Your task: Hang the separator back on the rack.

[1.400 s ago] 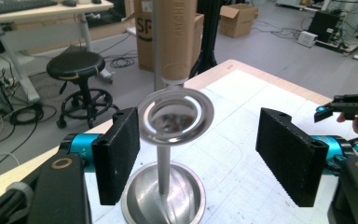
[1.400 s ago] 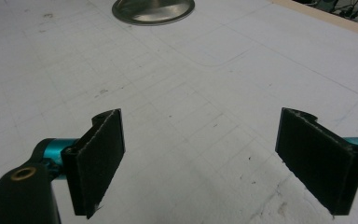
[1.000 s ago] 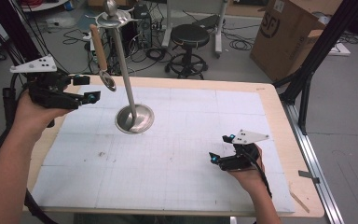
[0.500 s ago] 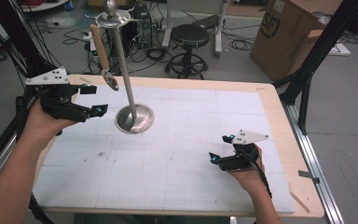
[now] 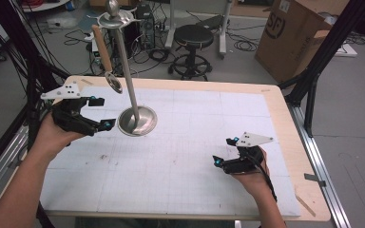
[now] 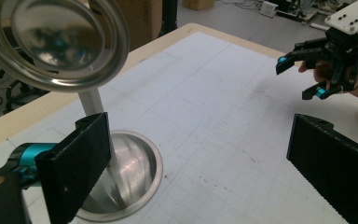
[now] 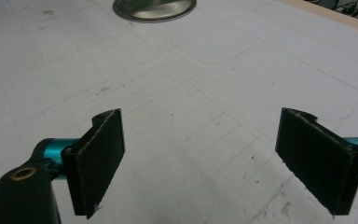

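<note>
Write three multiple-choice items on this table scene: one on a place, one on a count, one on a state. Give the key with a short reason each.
1. Where does the ladle hang?
A. from the top of the metal stand
B. flat on the table
C. in the right gripper

2. How many utensils hang on the stand?
A. one
B. two
C. three

3. How do the left gripper jaws stand?
A. shut on the pole
B. open, holding nothing
C. shut on the ladle

Key: A, its wooden handle hooks under the stand's top disc; A, just the ladle hangs there; B, the jaws, which have just been opening, stand wide beside the base.
</note>
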